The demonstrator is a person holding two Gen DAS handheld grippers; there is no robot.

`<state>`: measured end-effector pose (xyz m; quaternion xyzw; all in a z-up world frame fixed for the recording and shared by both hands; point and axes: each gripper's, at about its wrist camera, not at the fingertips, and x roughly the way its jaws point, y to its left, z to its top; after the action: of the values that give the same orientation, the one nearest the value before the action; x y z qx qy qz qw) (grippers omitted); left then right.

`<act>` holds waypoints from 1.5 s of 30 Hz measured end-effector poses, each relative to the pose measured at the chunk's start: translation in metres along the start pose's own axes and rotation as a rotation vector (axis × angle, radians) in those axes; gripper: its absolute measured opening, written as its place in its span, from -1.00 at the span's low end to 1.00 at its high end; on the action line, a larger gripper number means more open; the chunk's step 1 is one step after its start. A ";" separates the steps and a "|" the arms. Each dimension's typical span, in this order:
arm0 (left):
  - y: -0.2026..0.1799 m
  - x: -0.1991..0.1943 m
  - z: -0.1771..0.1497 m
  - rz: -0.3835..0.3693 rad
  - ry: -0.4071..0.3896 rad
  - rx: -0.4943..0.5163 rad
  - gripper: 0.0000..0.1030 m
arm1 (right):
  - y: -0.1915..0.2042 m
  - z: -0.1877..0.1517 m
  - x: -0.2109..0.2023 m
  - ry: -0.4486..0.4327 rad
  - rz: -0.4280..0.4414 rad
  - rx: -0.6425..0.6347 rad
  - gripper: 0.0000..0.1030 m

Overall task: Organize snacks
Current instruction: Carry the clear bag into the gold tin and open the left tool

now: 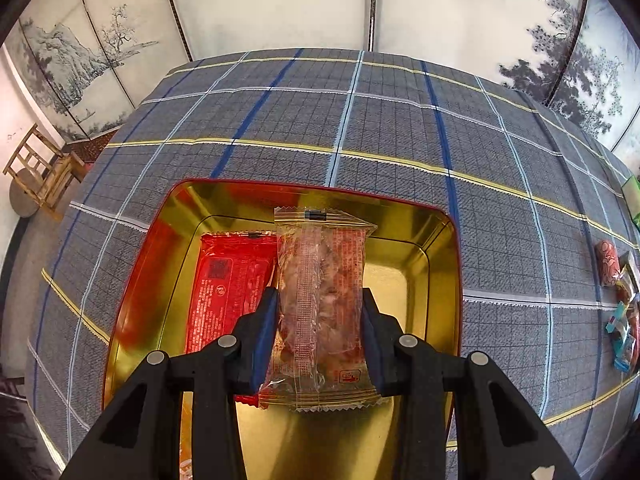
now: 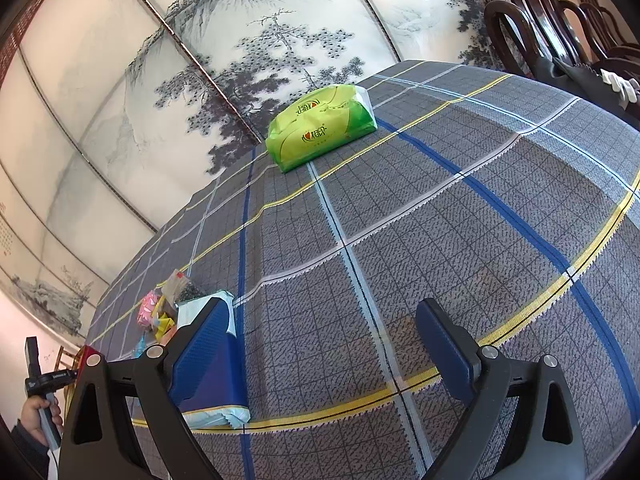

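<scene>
In the left wrist view my left gripper (image 1: 320, 320) is shut on a clear snack packet (image 1: 322, 304) with reddish contents, held over a gold tin tray (image 1: 440, 280) with a red rim. A red snack packet (image 1: 228, 292) lies flat in the tray's left half. In the right wrist view my right gripper (image 2: 320, 344) is open and empty, low over the plaid tablecloth (image 2: 440, 220). A blue-and-white packet (image 2: 212, 364) lies against its left finger. A small pile of snacks (image 2: 168, 304) lies beyond it on the left.
A green tissue pack (image 2: 320, 132) lies at the far side of the table. More wrapped snacks (image 1: 620, 300) lie at the right edge of the left wrist view. Dark wooden chairs (image 2: 560, 24) stand at the far right. A painted screen (image 2: 240, 60) backs the table.
</scene>
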<state>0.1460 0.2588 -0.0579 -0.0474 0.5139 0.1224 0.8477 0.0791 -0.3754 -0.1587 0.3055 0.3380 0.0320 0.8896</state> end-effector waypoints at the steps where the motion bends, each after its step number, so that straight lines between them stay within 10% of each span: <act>1: 0.000 0.001 0.001 0.001 0.001 0.002 -0.32 | 0.000 0.000 0.000 0.000 0.001 0.000 0.84; 45: 0.005 0.017 -0.002 0.010 0.039 -0.021 -0.21 | -0.002 0.001 0.000 0.002 0.002 -0.001 0.86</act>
<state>0.1505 0.2658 -0.0739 -0.0561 0.5291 0.1309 0.8365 0.0793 -0.3777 -0.1586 0.3052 0.3385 0.0336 0.8894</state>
